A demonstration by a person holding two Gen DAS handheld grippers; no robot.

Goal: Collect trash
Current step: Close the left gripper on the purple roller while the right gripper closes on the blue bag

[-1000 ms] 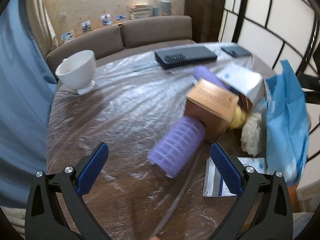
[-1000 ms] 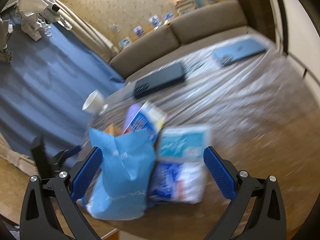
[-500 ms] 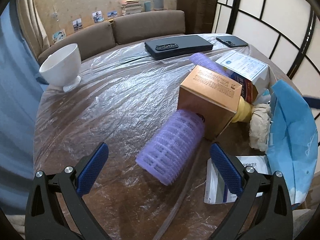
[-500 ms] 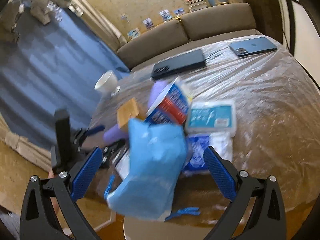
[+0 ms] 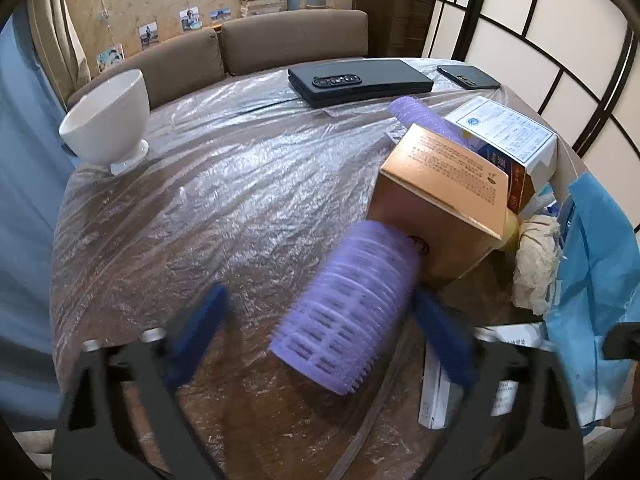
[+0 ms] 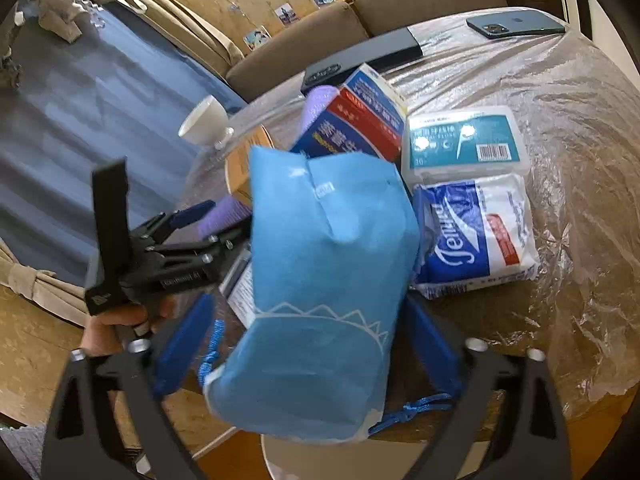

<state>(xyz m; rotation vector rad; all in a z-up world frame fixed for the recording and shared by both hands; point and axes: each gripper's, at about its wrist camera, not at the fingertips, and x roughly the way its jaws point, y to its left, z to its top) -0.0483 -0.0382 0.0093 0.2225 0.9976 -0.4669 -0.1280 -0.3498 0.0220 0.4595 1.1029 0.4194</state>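
Lower centre: left gripper (image 5: 320, 336), jaws just closing, straddles a light, springy hair roller (image 5: 352, 308), unpinched; grasp mid-barrel. Right gripper (image 6: 308, 344), likewise closing, flanks a soft blue bag (image 6: 320, 280).

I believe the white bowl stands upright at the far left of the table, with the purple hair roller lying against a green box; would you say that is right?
Not quite: the box is orange-brown, not green, as the left wrist view shows. The white bowl does stand upright at the far left of the table, and the purple hair roller does lie against that box.
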